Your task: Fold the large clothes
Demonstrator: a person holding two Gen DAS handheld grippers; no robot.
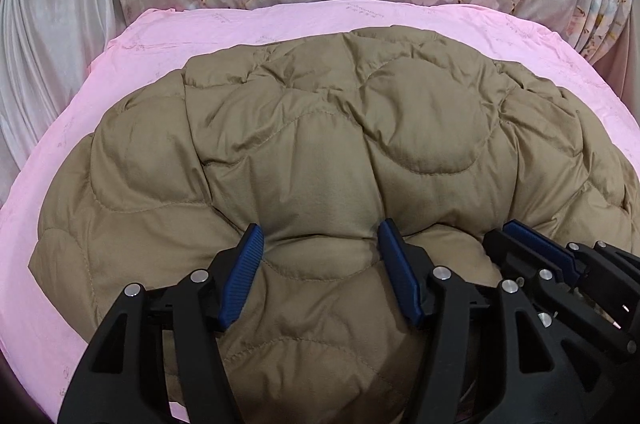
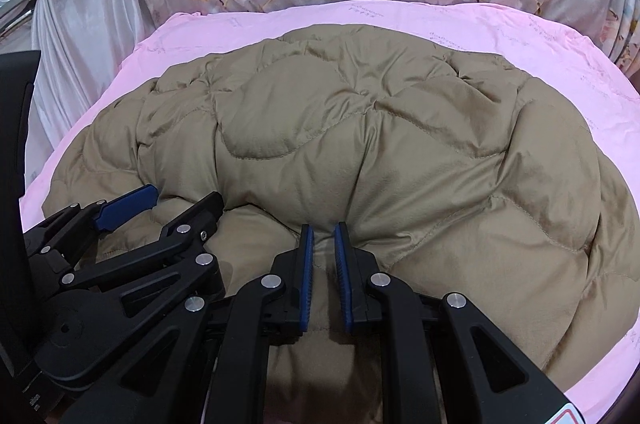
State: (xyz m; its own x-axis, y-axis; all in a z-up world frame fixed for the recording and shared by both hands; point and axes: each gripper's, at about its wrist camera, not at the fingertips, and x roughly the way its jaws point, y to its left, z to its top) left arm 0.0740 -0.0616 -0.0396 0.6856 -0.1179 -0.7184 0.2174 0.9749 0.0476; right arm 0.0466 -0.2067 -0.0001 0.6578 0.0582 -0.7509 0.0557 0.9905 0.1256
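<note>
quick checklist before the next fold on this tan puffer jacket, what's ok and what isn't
1. Right gripper pinching the quilted tan jacket: ok, jaws nearly closed on a ridge of fabric.
2. Left gripper holding fabric: not ok, jaws wide open, fabric bulging between them.
3. Grippers apart from each other: ok, but close together.
4. Jacket fully on the pink sheet: ok on the sides in view; near edge hidden.
5. Sleeves tucked in: cannot tell.
</note>
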